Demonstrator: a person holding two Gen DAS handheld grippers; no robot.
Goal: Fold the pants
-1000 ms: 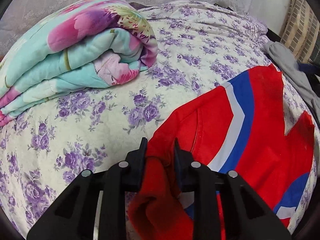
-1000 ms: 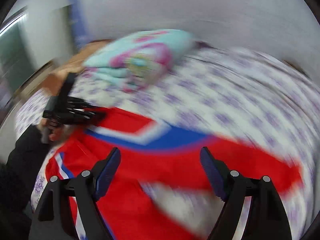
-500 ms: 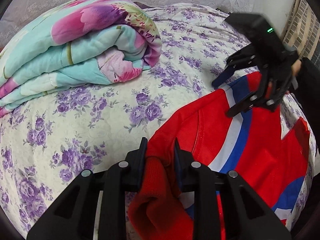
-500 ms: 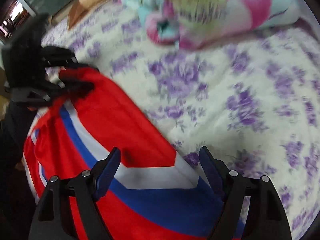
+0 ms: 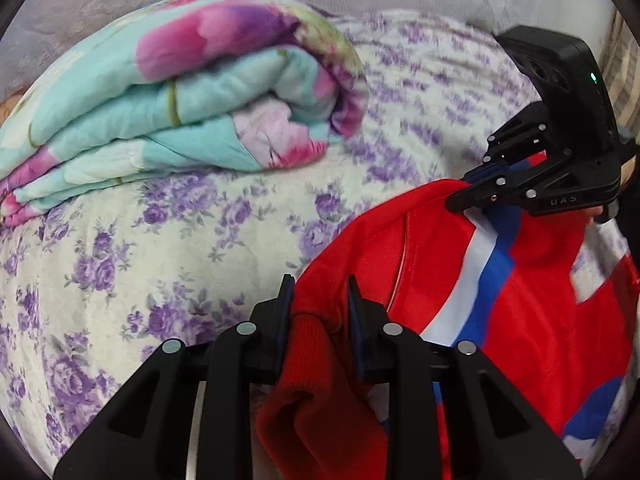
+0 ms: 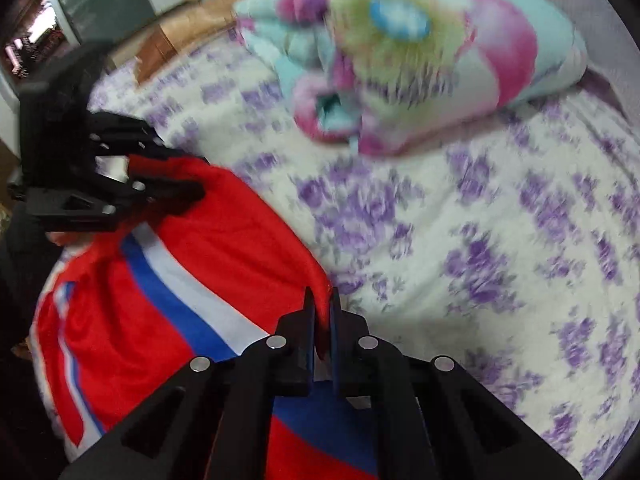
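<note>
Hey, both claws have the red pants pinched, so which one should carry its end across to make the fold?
Probably the right claw. It grips a thin single edge of the red pants, easy to lift across. The left claw holds a thick bunched end, better kept as anchor.

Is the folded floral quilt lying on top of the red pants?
No, the quilt rests on the purple-flowered bedsheet, apart from the pants.

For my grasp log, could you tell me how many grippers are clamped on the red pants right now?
2. The left gripper pinches the ribbed red edge of the pants nearest its camera; the right gripper pinches the far edge.
</note>
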